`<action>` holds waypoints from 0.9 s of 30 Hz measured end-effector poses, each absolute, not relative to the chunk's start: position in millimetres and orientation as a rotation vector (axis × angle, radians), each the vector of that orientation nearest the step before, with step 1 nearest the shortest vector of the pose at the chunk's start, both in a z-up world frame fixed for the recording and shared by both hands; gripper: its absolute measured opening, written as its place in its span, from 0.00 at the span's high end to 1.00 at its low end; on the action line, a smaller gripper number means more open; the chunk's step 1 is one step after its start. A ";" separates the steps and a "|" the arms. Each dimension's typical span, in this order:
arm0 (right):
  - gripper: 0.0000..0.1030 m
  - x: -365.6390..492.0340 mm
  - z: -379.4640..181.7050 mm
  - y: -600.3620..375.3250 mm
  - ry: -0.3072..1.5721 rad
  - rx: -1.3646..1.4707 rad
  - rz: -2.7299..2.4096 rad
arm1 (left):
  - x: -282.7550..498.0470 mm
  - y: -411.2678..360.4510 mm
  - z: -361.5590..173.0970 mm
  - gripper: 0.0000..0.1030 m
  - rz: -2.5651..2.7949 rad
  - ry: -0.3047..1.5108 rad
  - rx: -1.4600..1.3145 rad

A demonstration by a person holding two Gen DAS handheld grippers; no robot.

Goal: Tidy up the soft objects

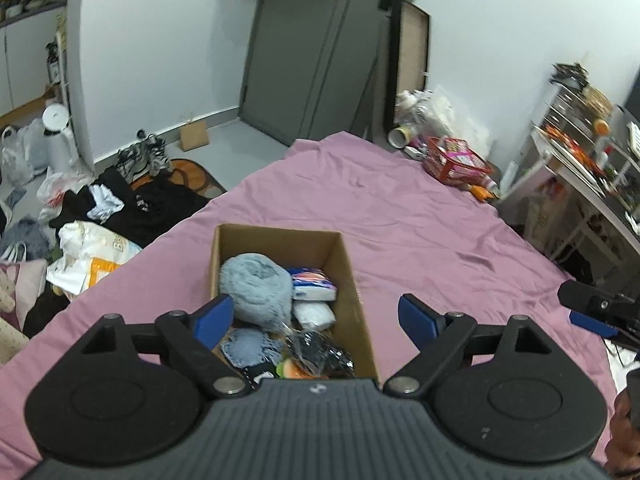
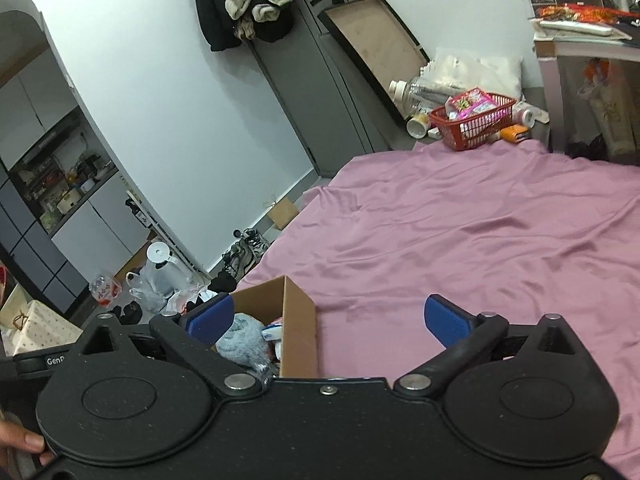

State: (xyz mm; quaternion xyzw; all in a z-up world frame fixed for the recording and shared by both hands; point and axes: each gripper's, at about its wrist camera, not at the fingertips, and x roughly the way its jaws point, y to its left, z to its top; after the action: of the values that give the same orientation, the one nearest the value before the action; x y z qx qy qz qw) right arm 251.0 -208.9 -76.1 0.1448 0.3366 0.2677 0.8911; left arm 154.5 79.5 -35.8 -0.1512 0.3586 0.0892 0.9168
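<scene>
Soft objects sit packed in the cardboard box (image 1: 352,280) on the pink bedsheet (image 1: 420,232): a grey-blue plush bundle (image 1: 256,288) at the box's far left, white packets (image 1: 314,300) beside it, dark items nearer. The left gripper (image 1: 316,316) hovers over the box, jaws spread, empty. The right gripper (image 2: 328,320), also spread and empty, hangs to the box's right. Judged: picking not yet begun; next, descend onto one item.

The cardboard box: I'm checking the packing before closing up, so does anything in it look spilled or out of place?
Nothing stands out. The cardboard box sits upright on the pink sheet, soft items inside, none on the sheet nearby.
</scene>
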 end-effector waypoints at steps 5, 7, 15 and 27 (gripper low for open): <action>0.00 237.7 -70.7 -229.1 0.703 0.266 0.584 | 143.9 67.2 -31.6 0.14 0.184 0.750 -0.292; 0.00 231.9 -71.6 -237.7 0.711 0.267 0.583 | 138.3 62.9 -30.6 0.14 0.167 0.751 -0.293; 0.00 211.1 -70.4 -260.8 0.726 0.247 0.601 | 124.8 38.0 -32.3 0.14 0.107 0.796 -0.265; 0.00 184.7 -59.3 -289.5 0.699 0.240 0.616 | 102.0 20.8 -25.3 0.14 0.103 0.806 -0.215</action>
State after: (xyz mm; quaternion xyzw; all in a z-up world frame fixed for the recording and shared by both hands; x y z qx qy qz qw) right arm 184.7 -289.5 -59.3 0.1152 0.3364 0.2961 0.8865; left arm 102.0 20.8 -25.3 -0.1045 0.3914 0.0498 0.9129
